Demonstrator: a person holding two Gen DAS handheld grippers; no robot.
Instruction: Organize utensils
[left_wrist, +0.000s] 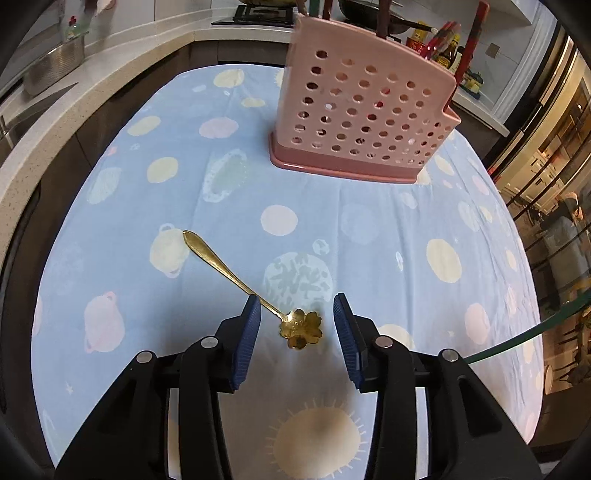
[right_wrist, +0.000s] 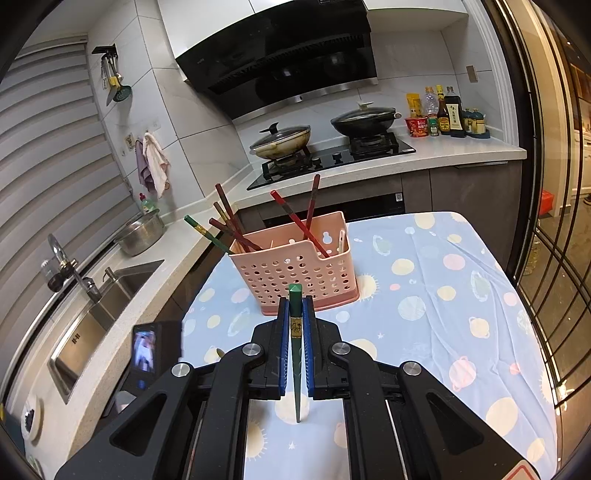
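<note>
My left gripper (left_wrist: 297, 306) is spread apart over the gold spoon (left_wrist: 255, 295), whose flower-shaped bowl lies between my blue pads (left_wrist: 247, 332) on the tablecloth (left_wrist: 147, 206); the left pad seems to overlap the handle, though I can't tell if it touches. My right gripper (right_wrist: 295, 306) is clamped on a green chopstick (right_wrist: 295, 343), thick end pointing ahead. Beyond stands the pink holder (right_wrist: 295, 266), bristling with red chopsticks (right_wrist: 295, 218) and one green. Sink (right_wrist: 107, 295) to the left, stove (right_wrist: 332, 155) behind.
</note>
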